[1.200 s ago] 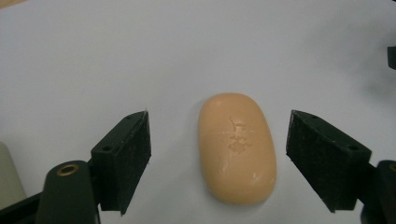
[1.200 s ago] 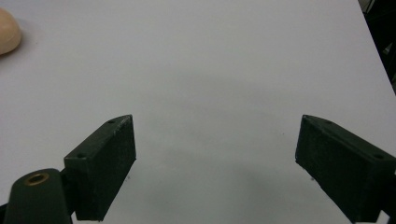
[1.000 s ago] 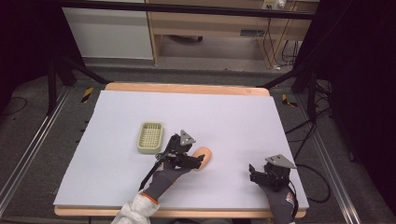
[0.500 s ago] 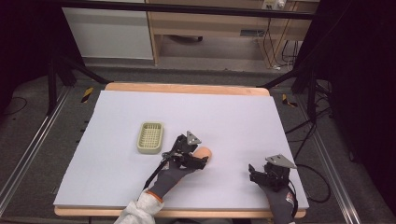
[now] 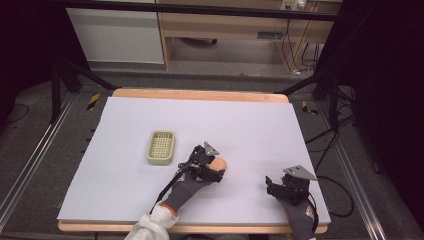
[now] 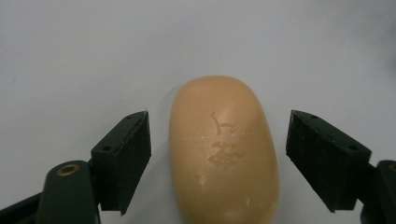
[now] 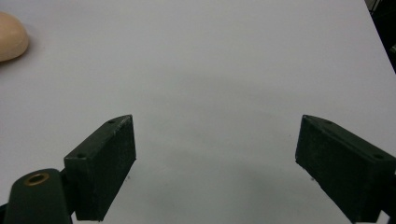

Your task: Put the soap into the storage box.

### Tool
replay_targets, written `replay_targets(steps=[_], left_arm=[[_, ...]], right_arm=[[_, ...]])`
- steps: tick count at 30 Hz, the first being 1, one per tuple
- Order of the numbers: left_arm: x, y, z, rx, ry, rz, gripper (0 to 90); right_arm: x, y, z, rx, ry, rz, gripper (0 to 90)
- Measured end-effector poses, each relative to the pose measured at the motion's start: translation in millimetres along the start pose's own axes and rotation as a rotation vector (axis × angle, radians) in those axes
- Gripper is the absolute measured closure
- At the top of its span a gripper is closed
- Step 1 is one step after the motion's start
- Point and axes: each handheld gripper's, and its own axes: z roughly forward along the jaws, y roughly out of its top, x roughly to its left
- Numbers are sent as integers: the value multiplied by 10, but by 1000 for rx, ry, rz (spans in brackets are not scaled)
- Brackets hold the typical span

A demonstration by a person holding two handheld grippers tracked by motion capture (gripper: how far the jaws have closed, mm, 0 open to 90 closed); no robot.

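In the high view, the left gripper (image 5: 216,169) sits over a peach soap bar (image 5: 220,163) on the white table (image 5: 250,125), right of a soap dish (image 5: 161,147). The left gripper view shows its jaws wide apart, flanking the soap without touching it. In the right gripper view, the right gripper (image 7: 215,163) gapes open above bare tabletop, holding nothing.

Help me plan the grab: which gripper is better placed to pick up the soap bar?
Left. The left gripper has its open jaws either side of the soap bar; the right gripper sits apart, open over bare table.
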Motion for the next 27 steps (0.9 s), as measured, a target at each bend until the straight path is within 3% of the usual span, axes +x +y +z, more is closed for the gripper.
replay_targets(steps=[19, 27], left_arm=[[-41, -39, 179, 58, 7, 10, 273], [-32, -39, 181, 64, 9, 11, 301]], right_arm=[[11, -3, 17, 13, 12, -4, 124], [12, -2, 19, 13, 12, -2, 124]])
